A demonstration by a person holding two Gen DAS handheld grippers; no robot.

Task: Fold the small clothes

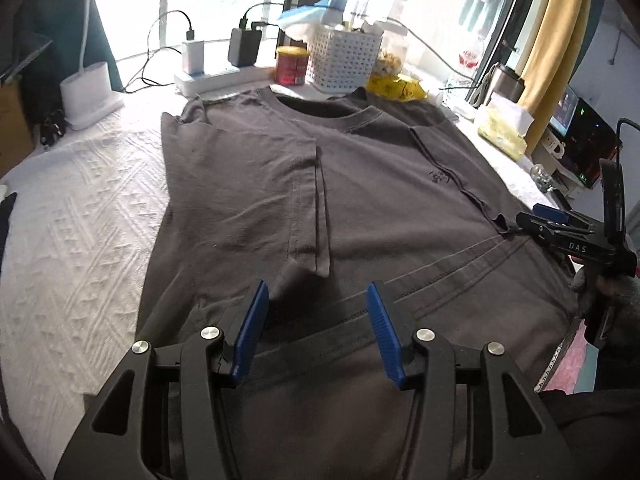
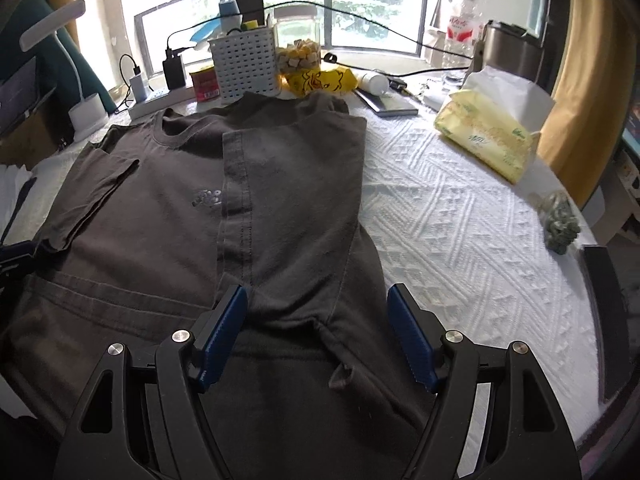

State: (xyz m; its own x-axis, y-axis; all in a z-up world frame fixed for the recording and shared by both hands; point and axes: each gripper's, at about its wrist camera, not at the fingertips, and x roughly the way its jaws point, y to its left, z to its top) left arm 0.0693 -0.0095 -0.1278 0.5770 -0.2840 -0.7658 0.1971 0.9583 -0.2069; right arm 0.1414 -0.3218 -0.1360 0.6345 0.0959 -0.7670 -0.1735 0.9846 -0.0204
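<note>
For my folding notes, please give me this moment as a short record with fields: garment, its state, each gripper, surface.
garment: dark grey T-shirt
state: lying flat, both sides folded inward over the chest, collar toward the window
left gripper: open, over the lower part of the shirt, nothing between the pads
right gripper: open, over the lower part of the right folded panel
surface: white textured cloth

A dark grey T-shirt (image 1: 360, 200) lies flat on a white textured cloth (image 1: 80, 240), collar at the far end and its left sleeve folded in over the body. The left gripper (image 1: 318, 300) hangs over the near hem, its blue pads apart with nothing between them. At the right edge the right gripper (image 1: 532, 222) reaches the shirt's side. A white basket (image 1: 344, 60) and a red tin (image 1: 292, 66) stand far behind.
</note>
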